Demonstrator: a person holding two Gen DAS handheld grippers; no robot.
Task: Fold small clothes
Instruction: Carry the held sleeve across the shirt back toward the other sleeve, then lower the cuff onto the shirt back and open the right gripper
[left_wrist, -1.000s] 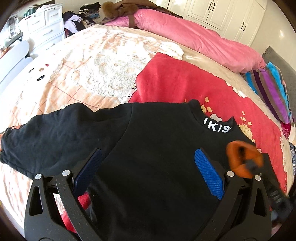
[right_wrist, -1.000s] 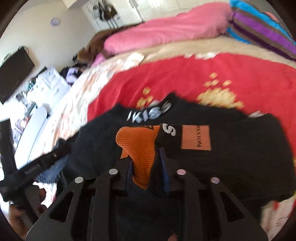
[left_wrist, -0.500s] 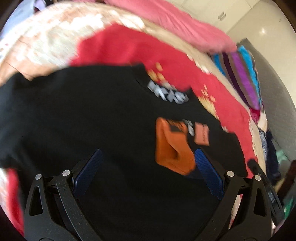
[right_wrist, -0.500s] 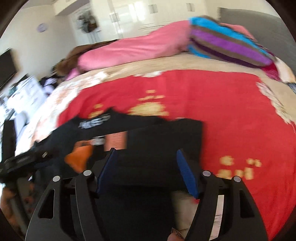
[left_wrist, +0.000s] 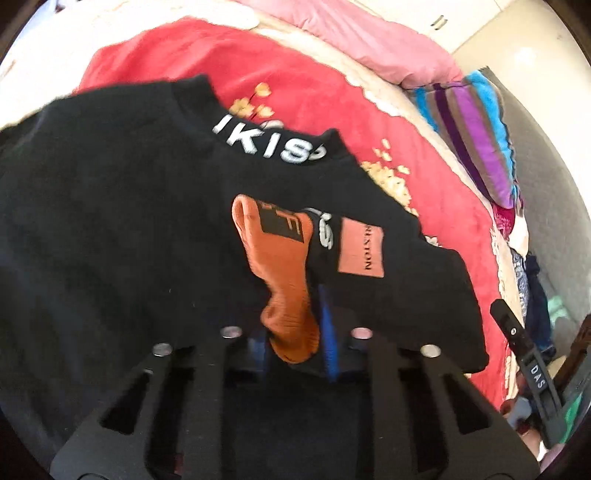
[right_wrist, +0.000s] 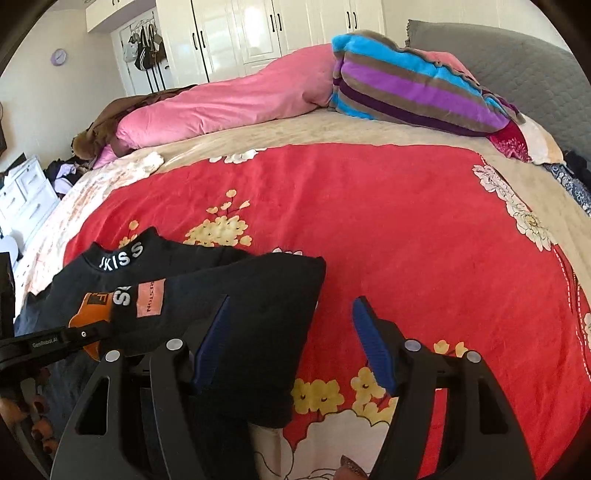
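A black sweatshirt (left_wrist: 122, 229) with white letters on its collar lies on the red flowered blanket (left_wrist: 295, 85). Its right sleeve is folded across the chest, ending in an orange cuff (left_wrist: 284, 266). My left gripper (left_wrist: 295, 325) is shut on that orange cuff. In the right wrist view the sweatshirt (right_wrist: 251, 291) lies at lower left, with the cuff (right_wrist: 90, 314) partly behind the left gripper's body. My right gripper (right_wrist: 291, 343) is open and empty, over the folded sleeve's edge and the blanket (right_wrist: 388, 229).
A pink duvet (right_wrist: 229, 103) and a striped pillow (right_wrist: 413, 88) lie along the far side of the bed. White wardrobes (right_wrist: 258, 29) stand behind. A white drawer unit (right_wrist: 26, 199) is at the left. A grey headboard (right_wrist: 517, 59) is at the right.
My right gripper let go of the orange cuff, opened and drew back to the right. My left gripper swung right and shut on the cuff.
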